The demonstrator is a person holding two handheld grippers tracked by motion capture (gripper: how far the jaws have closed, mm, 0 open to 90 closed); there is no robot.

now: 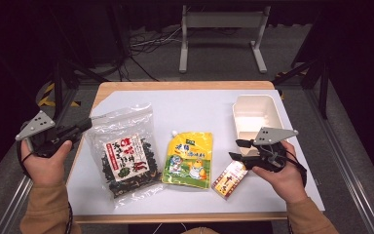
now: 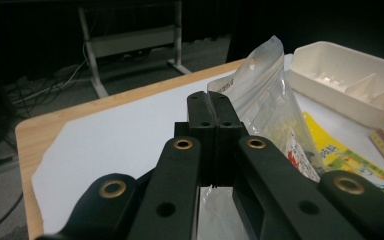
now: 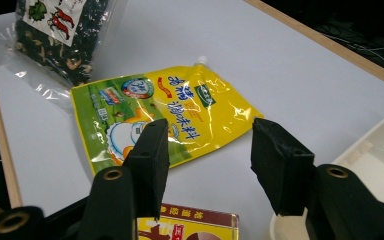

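A clear bag of dark dried food (image 1: 126, 153) with a red and white label lies at the table's left. My left gripper (image 1: 84, 125) is shut on its upper left corner. In the left gripper view the jaws (image 2: 209, 100) are pressed together and the bag's clear plastic (image 2: 265, 95) rises just beyond them. A yellow spouted pouch (image 1: 189, 158) lies mid-table, with a small red and yellow box (image 1: 230, 179) to its right. My right gripper (image 1: 238, 148) stands open just above that box (image 3: 190, 227). Its jaws (image 3: 207, 150) hold nothing and point toward the pouch (image 3: 180, 107).
A white sheet (image 1: 195, 105) covers the wooden table (image 1: 175, 86). A cream divided container (image 1: 255, 114) stands at the back right, close to my right gripper. Behind the table are a metal stand (image 1: 221, 22) and cables on the floor.
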